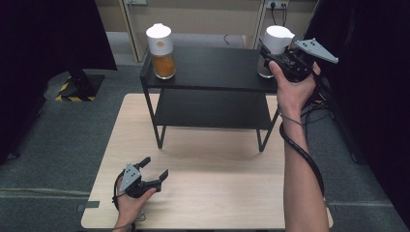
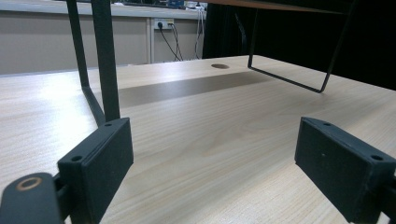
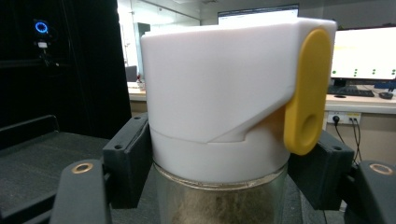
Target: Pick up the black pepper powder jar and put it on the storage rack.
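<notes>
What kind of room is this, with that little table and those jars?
Probably an office or lab set up for recording: computer monitors glow behind, black curtains flank a light wooden table, and wall sockets sit above a grey carpeted floor.

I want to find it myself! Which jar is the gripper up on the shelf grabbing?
Look at the black shelf standing on the wooden table. On its top, at the right end, is a glass jar between the jaws of the right gripper. Its white lid has a yellow tab, and its filling is brownish-grey, unlike the orange-filled jar at the left end.
</notes>
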Action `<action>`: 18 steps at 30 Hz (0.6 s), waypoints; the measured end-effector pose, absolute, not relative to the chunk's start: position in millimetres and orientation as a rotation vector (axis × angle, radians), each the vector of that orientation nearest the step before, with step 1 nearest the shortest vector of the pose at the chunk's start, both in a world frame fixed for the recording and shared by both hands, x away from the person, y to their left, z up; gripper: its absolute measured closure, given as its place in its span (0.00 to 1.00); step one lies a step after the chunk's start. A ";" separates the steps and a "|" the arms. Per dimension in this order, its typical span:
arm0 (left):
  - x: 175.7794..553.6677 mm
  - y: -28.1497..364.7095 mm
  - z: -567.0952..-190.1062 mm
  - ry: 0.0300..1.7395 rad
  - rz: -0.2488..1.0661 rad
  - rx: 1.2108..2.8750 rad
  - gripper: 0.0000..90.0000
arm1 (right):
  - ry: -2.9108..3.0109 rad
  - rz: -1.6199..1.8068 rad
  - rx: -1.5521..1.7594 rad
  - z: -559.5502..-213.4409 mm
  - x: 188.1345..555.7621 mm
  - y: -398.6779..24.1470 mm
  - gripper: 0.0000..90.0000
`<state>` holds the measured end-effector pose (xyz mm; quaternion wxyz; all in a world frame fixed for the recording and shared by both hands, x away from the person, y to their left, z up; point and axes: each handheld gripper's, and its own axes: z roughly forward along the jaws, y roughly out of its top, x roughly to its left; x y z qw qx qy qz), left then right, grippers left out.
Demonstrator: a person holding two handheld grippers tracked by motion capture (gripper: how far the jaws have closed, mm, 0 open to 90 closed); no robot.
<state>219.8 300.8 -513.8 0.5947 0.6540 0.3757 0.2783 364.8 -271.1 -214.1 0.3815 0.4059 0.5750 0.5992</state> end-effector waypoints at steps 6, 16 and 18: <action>219.8 300.5 -513.5 0.871 0.649 1.523 0.12 | 1.453 1.520 1.045 -211.5 360.5 -269.3 0.18; 219.6 300.3 -513.7 0.872 0.648 1.521 0.12 | 1.463 1.502 1.064 -212.0 346.9 -268.8 0.07; 219.7 300.3 -513.6 0.870 0.650 1.523 0.12 | 1.463 1.504 1.057 -213.5 342.7 -269.7 0.06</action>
